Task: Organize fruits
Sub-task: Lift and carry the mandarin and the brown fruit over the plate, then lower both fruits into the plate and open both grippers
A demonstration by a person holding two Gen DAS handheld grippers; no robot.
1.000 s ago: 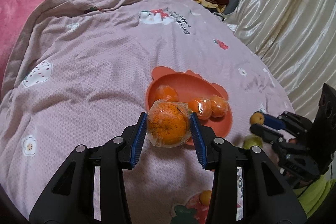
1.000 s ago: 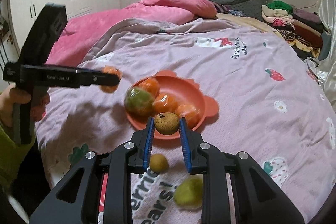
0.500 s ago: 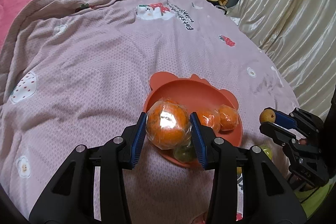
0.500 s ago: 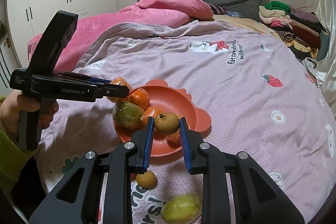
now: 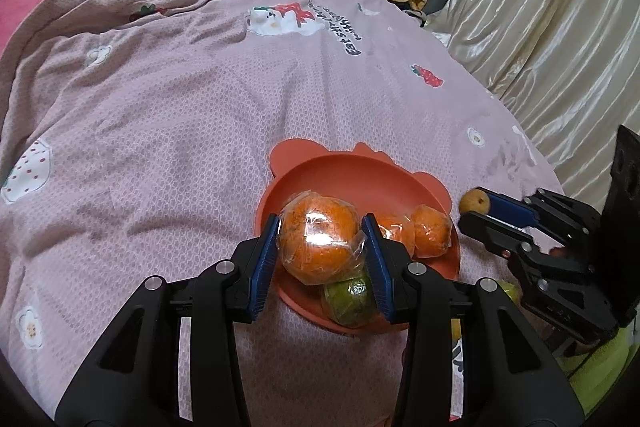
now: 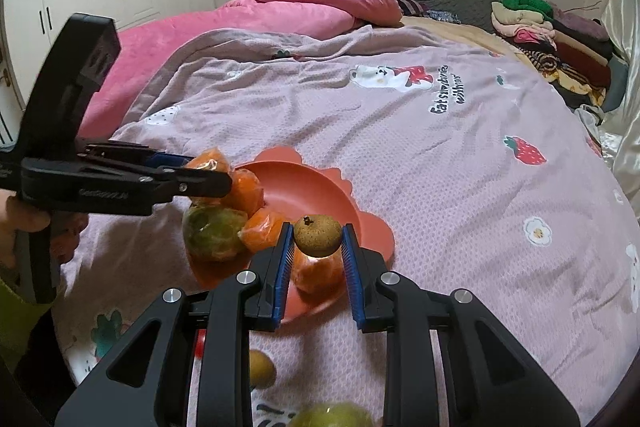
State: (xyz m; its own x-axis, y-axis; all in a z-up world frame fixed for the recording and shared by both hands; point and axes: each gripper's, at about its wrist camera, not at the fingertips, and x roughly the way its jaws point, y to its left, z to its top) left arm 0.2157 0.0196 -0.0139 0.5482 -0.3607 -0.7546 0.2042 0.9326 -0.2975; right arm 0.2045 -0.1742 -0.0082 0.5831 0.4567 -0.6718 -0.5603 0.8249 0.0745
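Note:
My left gripper (image 5: 322, 241) is shut on a plastic-wrapped orange (image 5: 319, 239), held over the near-left part of an orange bear-eared plate (image 5: 340, 171). On the plate lie a wrapped green fruit (image 5: 350, 301) and two wrapped oranges (image 5: 430, 231). My right gripper (image 6: 318, 241) is shut on a small brown pear (image 6: 319, 235), above the plate's (image 6: 312, 195) near rim. In the right wrist view the left gripper (image 6: 192, 181) comes in from the left with its orange (image 6: 210, 159). The left wrist view has the right gripper (image 5: 474, 209) at the right edge.
The plate rests on a pale purple printed blanket (image 6: 440, 167) over a bed. A small brown fruit (image 6: 260, 369) and a green fruit (image 6: 332, 417) lie loose near the front edge. Pink duvet (image 6: 280, 11) and folded clothes (image 6: 552, 35) lie at the far end, curtain (image 5: 540, 7) at right.
Both grippers have moved forward over the plate with their fruit. The left one's orange now hangs above the green fruit; the right one's pear now hangs over the plate's near rim.

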